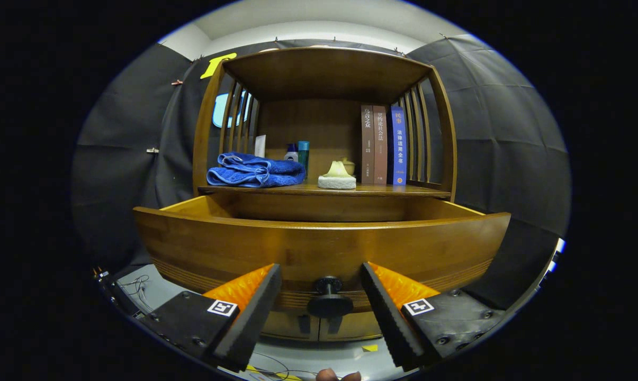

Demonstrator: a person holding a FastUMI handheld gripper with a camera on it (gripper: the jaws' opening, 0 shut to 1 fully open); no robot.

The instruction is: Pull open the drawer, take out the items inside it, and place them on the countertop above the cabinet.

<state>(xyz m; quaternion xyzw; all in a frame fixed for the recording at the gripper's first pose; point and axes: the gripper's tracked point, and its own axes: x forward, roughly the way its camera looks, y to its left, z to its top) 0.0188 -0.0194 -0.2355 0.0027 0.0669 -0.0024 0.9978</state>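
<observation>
A wooden drawer [319,243] stands pulled out from the cabinet, its front panel just ahead of my fingers. Its dark round knob [328,297] sits between the two fingers, with a gap on each side, touched by neither. My gripper [321,301] is open. The drawer's inside is hidden behind its front panel. The countertop [382,189] lies above and beyond the drawer. On it rest a folded blue towel [255,170], a pale soap-like lump on a white pad [337,177], small bottles [298,153] and three upright books [383,144].
The cabinet's slatted side walls [236,124] and wooden roof [324,71] enclose the countertop. Lower cabinet doors [319,325] show under the drawer. Cables [138,286] lie on the grey floor to the left. A person's fingertips [339,375] show below the gripper.
</observation>
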